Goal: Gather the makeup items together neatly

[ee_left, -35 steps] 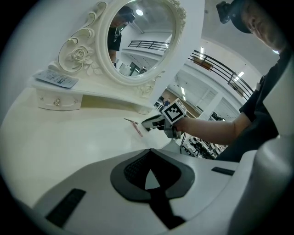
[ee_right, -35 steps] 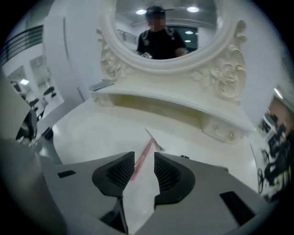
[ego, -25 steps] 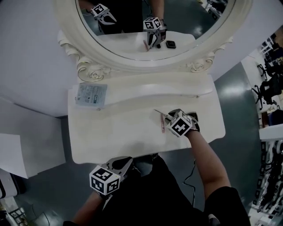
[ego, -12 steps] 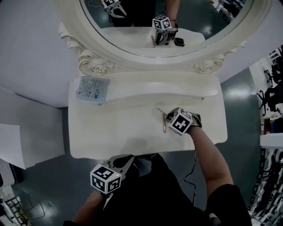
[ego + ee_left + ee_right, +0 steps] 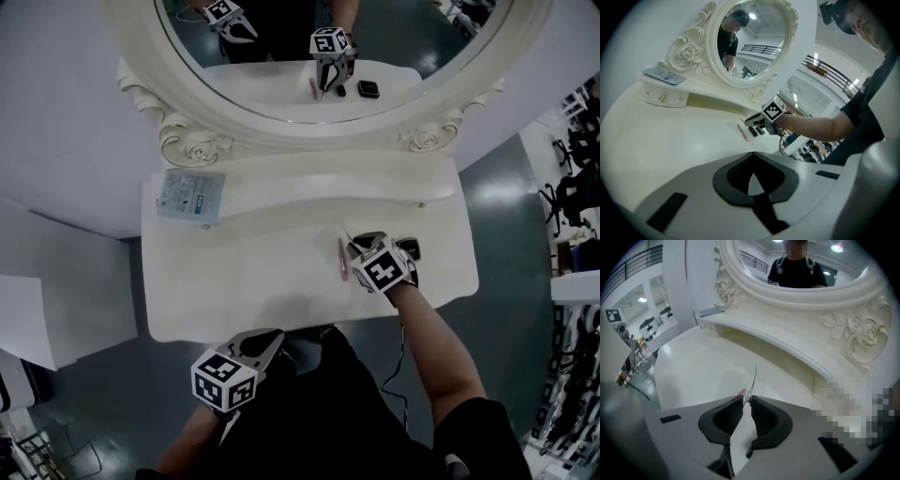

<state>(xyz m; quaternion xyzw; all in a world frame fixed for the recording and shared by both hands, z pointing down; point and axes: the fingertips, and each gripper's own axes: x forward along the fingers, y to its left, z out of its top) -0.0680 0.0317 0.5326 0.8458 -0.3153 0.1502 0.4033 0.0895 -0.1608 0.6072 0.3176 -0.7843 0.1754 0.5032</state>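
Observation:
A thin silvery tweezers-like tool (image 5: pixel 753 378) stands between the tips of my right gripper (image 5: pixel 746 399), whose jaws are closing, with a sliver of gap still on its left side. In the head view the tool (image 5: pixel 343 233) pokes out of the right gripper (image 5: pixel 359 243) over the white vanity top (image 5: pixel 253 281). A pink pencil (image 5: pixel 342 259) lies just left of it and shows as a pink tip (image 5: pixel 740 392) behind the jaws. A small black compact (image 5: pixel 410 248) sits to the gripper's right. My left gripper (image 5: pixel 270 337) hangs off the front edge, shut and empty (image 5: pixel 752 154).
A pale blue packet (image 5: pixel 190 195) lies on the raised shelf at the back left. The oval mirror (image 5: pixel 328 56) with its carved frame rises behind the shelf. The vanity's front edge runs just ahead of the left gripper, with dark floor around.
The right gripper's jaws have narrowed around the thin tool and shifted slightly toward it. The left gripper has stayed where it was.

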